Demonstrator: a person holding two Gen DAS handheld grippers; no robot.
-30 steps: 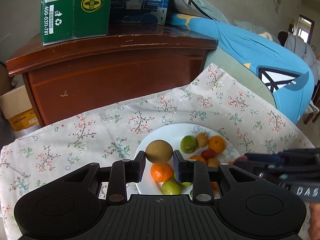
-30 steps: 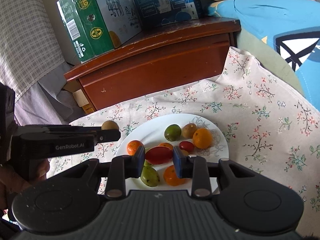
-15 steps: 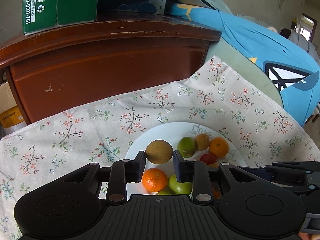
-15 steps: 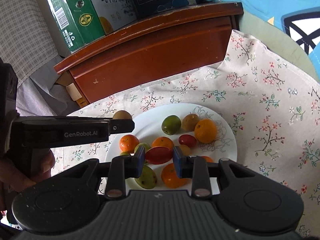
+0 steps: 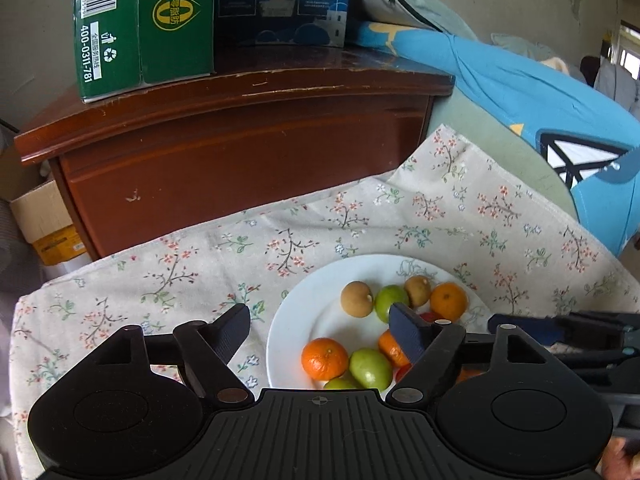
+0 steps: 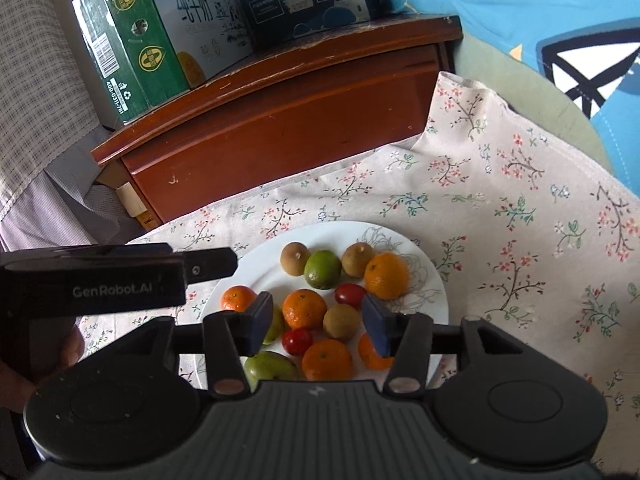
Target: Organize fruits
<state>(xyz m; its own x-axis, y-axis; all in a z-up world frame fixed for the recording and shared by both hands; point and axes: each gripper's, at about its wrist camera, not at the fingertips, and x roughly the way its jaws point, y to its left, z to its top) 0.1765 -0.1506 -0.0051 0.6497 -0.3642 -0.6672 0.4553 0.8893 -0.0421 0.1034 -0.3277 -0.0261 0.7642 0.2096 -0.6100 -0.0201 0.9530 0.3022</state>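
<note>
A white plate on a floral cloth holds several fruits: mandarins, green fruits, brown fruits and red tomatoes. My left gripper hangs over the plate's left edge. Its jaws are opening wide with nothing between them, and a round brown fruit lies on the plate just beyond. My right gripper is over the plate's near side, jaws opening. A small red tomato rests on the plate below the gap, untouched by the pads. Each gripper shows in the other's view: left gripper, right gripper.
Behind the floral cloth stands a brown wooden cabinet carrying a green carton and a dark blue carton. Blue bedding lies at the right. A cardboard box sits on the floor at the left.
Both grippers opened. The left let go of the brown fruit, which now lies on the plate. The right released the red tomato among the fruits.
</note>
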